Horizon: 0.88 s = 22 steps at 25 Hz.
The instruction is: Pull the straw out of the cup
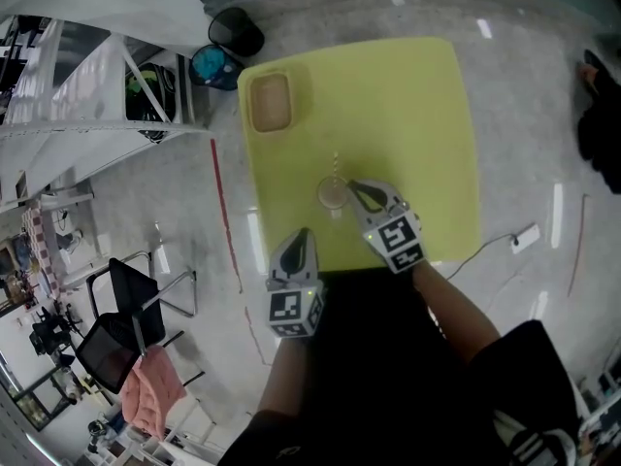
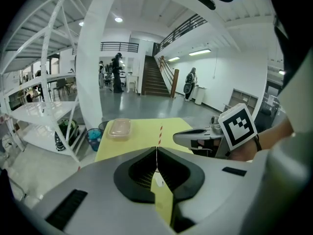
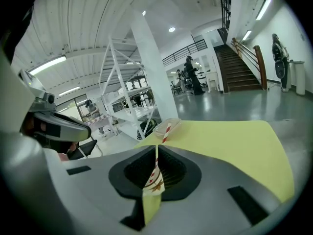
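Standing in cup [image 1: 332,198], straw [image 1: 336,168] beside right gripper [image 1: 352,184]

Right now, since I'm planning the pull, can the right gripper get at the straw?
Probably yes: right gripper sits beside the cup, nothing blocks the straw, but its jaws are shut.

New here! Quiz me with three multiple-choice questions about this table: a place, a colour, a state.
1. Where on the yellow table is the plastic container? A far left corner; B near right corner; C middle.
2. The straw has stripes of: A blue; B red; C green.
3. The straw is: A lying flat; B standing in the cup; C snapped in two.
Answers: A, it sits at that corner; B, red and white bands show; B, it rises from the cup.
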Motion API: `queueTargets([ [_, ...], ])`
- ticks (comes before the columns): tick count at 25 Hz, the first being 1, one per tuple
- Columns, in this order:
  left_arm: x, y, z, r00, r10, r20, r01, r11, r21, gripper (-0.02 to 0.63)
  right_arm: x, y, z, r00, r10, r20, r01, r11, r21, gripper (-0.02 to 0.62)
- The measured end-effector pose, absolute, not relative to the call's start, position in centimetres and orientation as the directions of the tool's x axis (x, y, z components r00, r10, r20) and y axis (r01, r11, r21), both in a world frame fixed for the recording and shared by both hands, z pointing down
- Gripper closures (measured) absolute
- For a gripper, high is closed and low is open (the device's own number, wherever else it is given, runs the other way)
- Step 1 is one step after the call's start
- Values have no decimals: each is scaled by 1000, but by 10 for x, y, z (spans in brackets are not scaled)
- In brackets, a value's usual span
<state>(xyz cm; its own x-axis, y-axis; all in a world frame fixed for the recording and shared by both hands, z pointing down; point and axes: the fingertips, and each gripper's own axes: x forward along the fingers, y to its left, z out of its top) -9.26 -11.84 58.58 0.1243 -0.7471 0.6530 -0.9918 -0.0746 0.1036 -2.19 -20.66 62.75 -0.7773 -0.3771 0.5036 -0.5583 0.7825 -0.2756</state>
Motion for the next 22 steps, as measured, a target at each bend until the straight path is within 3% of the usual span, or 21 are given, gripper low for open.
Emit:
queueTargets([
  [15, -110, -140, 584, 144, -744, 653, -989, -79, 128, 560, -41, -221, 633, -775, -387, 499, -577, 755, -311, 575],
  [19, -116, -142, 586, 152, -736, 659, -988, -88, 129, 560, -48, -219, 638, -780, -368, 506, -576, 740, -349, 507],
  [22, -118, -144, 588, 153, -736, 659, -987, -86, 133, 560, -51, -220, 643, -777, -364, 513, -579, 732, -359, 502],
])
